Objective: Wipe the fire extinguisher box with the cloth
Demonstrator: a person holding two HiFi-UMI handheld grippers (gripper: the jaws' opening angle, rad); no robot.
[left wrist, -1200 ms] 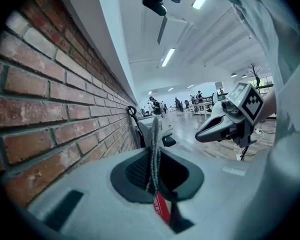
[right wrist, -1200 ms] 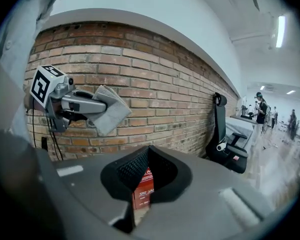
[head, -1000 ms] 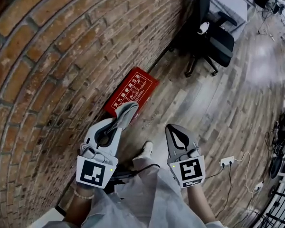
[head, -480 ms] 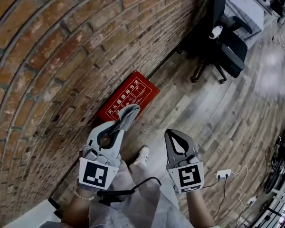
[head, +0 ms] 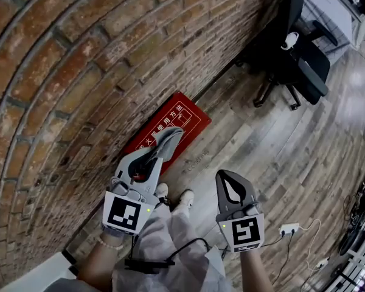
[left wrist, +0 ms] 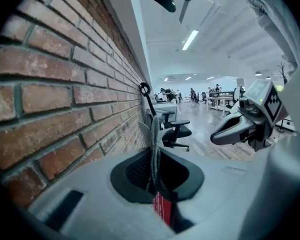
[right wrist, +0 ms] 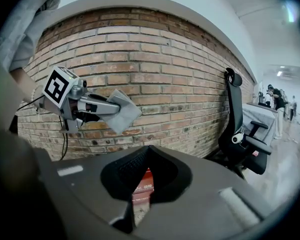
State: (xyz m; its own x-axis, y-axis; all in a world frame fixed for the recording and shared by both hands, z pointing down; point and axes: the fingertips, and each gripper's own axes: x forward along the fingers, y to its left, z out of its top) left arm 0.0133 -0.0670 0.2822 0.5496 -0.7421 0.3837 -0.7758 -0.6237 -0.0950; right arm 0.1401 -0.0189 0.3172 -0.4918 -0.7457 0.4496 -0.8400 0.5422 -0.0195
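The red fire extinguisher box (head: 177,121) stands on the wooden floor against the brick wall, its top printed with white characters. My left gripper (head: 160,152) hangs over the box's near end, shut on a grey cloth (head: 169,137) that sticks out past its tips. In the left gripper view the cloth (left wrist: 154,134) stands edge-on between the jaws, with a strip of the red box (left wrist: 160,207) below. My right gripper (head: 224,175) is to the right over the bare floor, shut on nothing. The right gripper view shows the left gripper (right wrist: 85,106) holding the cloth (right wrist: 121,112).
The brick wall (head: 61,72) runs along the left. A black office chair (head: 295,59) stands at the back right near the wall. A white power strip (head: 290,228) with a cable lies on the floor at the right. The person's shoes (head: 185,197) are between the grippers.
The view has closed in on the wall and the box. Both grippers have come nearer the box, and the left one with the cloth now overlaps its near end.
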